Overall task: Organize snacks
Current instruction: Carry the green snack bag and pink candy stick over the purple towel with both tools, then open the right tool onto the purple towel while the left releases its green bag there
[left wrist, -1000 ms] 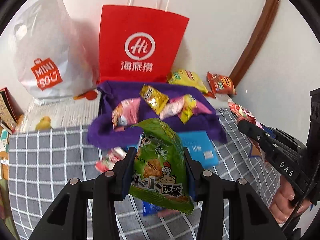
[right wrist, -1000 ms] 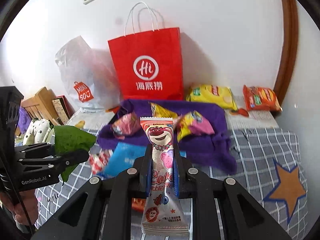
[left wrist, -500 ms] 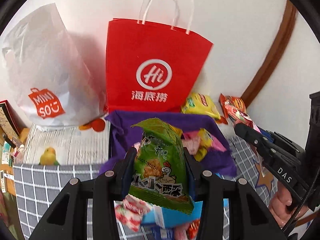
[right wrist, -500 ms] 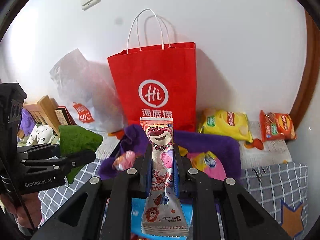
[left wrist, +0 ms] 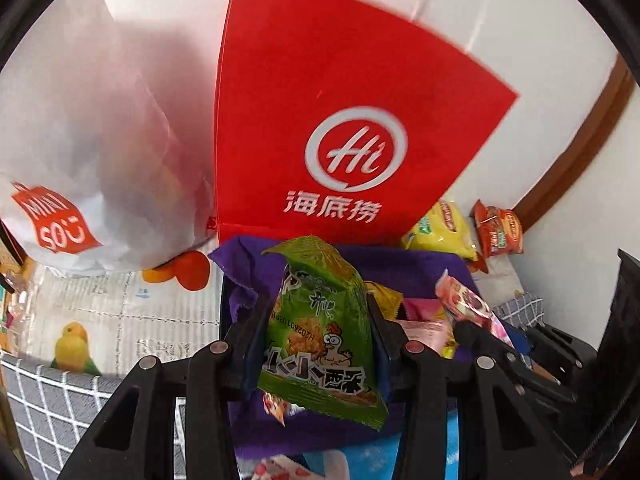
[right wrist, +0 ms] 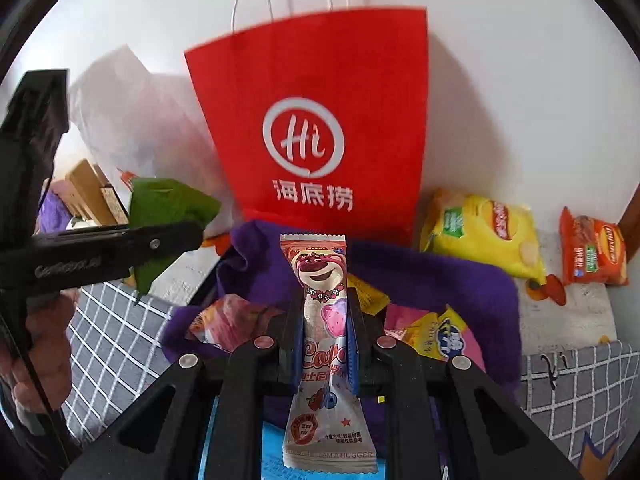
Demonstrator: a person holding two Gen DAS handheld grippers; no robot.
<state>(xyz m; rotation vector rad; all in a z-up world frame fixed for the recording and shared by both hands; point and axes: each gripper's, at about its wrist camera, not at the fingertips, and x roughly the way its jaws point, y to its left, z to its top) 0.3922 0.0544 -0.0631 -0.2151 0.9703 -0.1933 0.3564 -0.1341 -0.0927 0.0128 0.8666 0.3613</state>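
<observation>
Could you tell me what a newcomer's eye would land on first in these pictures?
Probably the big red paper bag standing against the wall behind a purple cloth strewn with snacks. Next, the packets held up front: a green snack bag in the left gripper, a pink bear wrapper in the right gripper.

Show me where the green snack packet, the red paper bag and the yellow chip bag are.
green snack packet (left wrist: 320,332), left wrist view, printed front
red paper bag (right wrist: 316,120), right wrist view, front panel
yellow chip bag (right wrist: 486,234), right wrist view, middle

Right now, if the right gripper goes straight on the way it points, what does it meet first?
Probably the crumpled purple cloth and the snack packets lying on it, just beyond the bear-print pink packet in the right gripper. The red paper bag with white handles stands behind; depth is unclear.
</observation>
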